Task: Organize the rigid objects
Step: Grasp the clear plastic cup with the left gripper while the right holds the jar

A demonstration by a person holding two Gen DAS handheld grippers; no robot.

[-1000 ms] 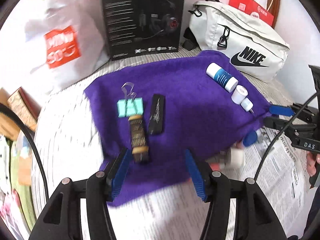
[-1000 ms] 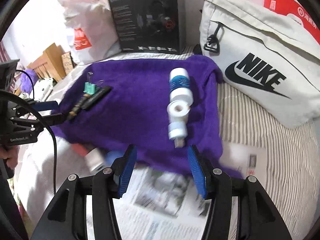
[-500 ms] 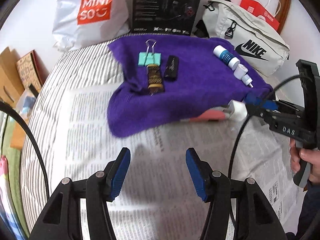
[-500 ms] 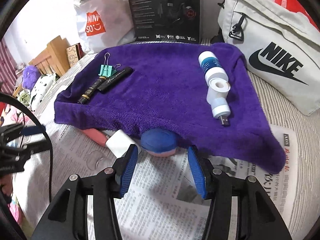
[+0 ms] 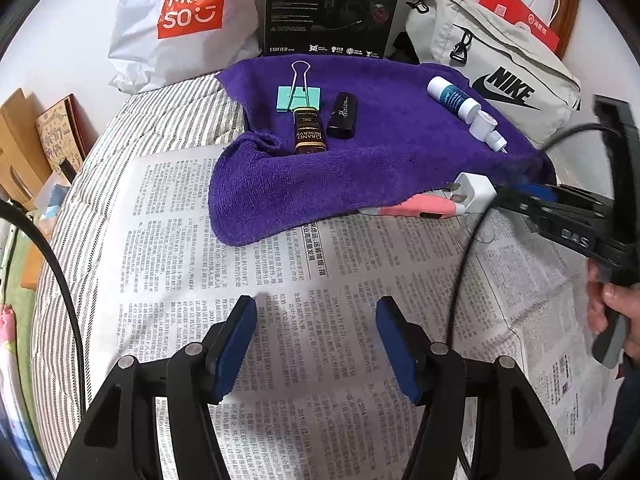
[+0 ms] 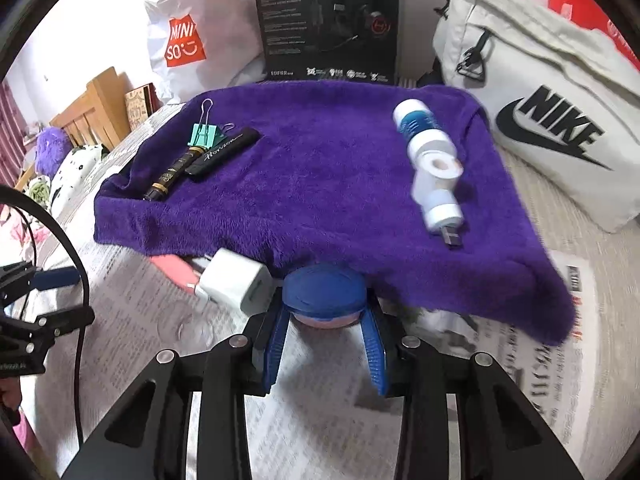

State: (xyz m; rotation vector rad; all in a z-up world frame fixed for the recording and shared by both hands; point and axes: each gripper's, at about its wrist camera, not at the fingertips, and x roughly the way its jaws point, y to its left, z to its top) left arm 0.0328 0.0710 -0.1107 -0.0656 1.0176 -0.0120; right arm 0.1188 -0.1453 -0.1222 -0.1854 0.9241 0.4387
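Note:
A purple towel (image 5: pixel 384 148) (image 6: pixel 320 160) lies on newspaper and carries a teal binder clip (image 5: pixel 299 98) (image 6: pixel 204 134), a gold-black tube (image 5: pixel 309 132) (image 6: pixel 170 176), a black case (image 5: pixel 343 116) (image 6: pixel 222 154) and a row of white-blue items (image 5: pixel 466 114) (image 6: pixel 434 172). At the towel's near edge lie a pink item (image 5: pixel 416 210) (image 6: pixel 172 270), a white charger (image 5: pixel 472 194) (image 6: pixel 236 284) and a round blue lidded case (image 6: pixel 326 292). My right gripper (image 6: pixel 326 320) has its fingers on both sides of the blue case. My left gripper (image 5: pixel 316 336) is open and empty above the newspaper.
Behind the towel stand a white MINISO bag (image 5: pixel 184 20), a black headset box (image 5: pixel 332 8) and a white Nike bag (image 5: pixel 496 68). Newspaper (image 5: pixel 280 300) covers the striped bed. Wooden items (image 5: pixel 24 148) sit at the left edge.
My left gripper has pulled back from the towel over the newspaper. My right gripper has moved forward and closed its fingers in around the blue case.

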